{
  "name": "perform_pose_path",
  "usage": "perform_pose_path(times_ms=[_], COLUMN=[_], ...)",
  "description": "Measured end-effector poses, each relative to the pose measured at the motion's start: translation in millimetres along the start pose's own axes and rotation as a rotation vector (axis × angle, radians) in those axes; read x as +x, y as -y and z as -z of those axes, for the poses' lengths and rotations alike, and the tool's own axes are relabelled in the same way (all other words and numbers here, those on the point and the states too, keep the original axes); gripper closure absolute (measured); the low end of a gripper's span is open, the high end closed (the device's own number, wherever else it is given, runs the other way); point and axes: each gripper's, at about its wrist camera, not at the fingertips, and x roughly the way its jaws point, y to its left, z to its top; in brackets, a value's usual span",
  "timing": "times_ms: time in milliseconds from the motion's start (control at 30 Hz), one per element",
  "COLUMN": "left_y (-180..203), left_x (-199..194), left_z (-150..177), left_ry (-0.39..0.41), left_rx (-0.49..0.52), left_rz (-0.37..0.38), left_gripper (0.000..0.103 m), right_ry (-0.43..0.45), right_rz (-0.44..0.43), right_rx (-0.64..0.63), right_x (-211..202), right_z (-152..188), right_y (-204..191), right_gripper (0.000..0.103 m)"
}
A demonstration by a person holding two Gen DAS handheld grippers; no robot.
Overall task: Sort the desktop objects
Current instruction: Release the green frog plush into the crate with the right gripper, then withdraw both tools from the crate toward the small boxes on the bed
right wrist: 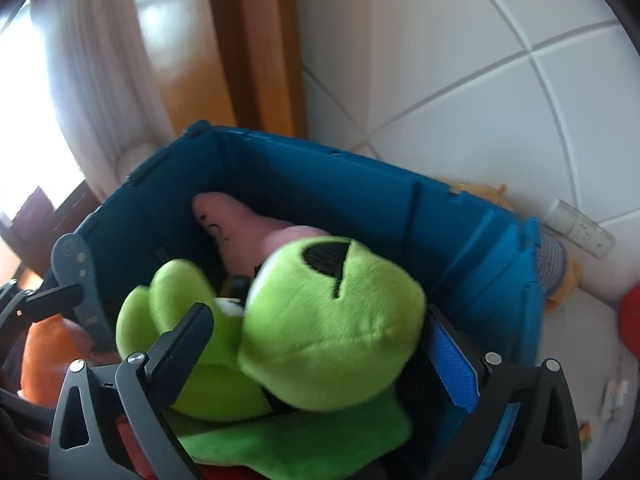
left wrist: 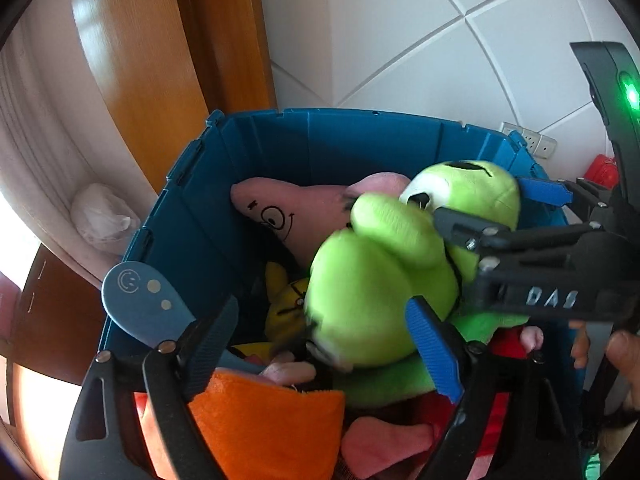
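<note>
Over the blue bin, the right gripper clamps the fuzzy green plush between its 2 fingers, while the left gripper stands apart.

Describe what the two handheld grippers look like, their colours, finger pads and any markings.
Both are black plastic frames with triangular cut-outs and silver pivot screws. The right gripper carries raised "DAS" lettering, blue ribbed finger pads and a tall black post with a green light. The left gripper has one blue ribbed pad and one dark ribbed pad.
</note>
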Motion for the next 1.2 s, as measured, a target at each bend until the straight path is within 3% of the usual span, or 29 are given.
perform_pose_path(times_ms=[333,500,767,1033,1200], left_y=[-5,2,4,24,53], left_x=[-33,-69,-129,-166,-186], left_z=[21,40,83,139,175], left_ry=[0.015,0.071,0.155,0.193,0.239], left_rx=[-0.003,0.03,0.031,0.004,-0.049], left_rz=[0.03,0.048,0.047,-0.029,-0.073], left_gripper=[0.016,0.016,0.016,0.016,0.016], right_ry=[0.069,0.077,0.118,0.173,0.225], right_rz=[0.045,0.046,0.047,-0.016,-0.064], right_rx=[-0.064,-0.103,-0.155,-0.239,-0.192], right_x=[-49,-75,-130,-185,-217], right_z=[5,25,66,120,161], right_y=[-16,-24,-31,-40,-19], right_gripper=[0.001,0.001,0.001,0.001,0.001])
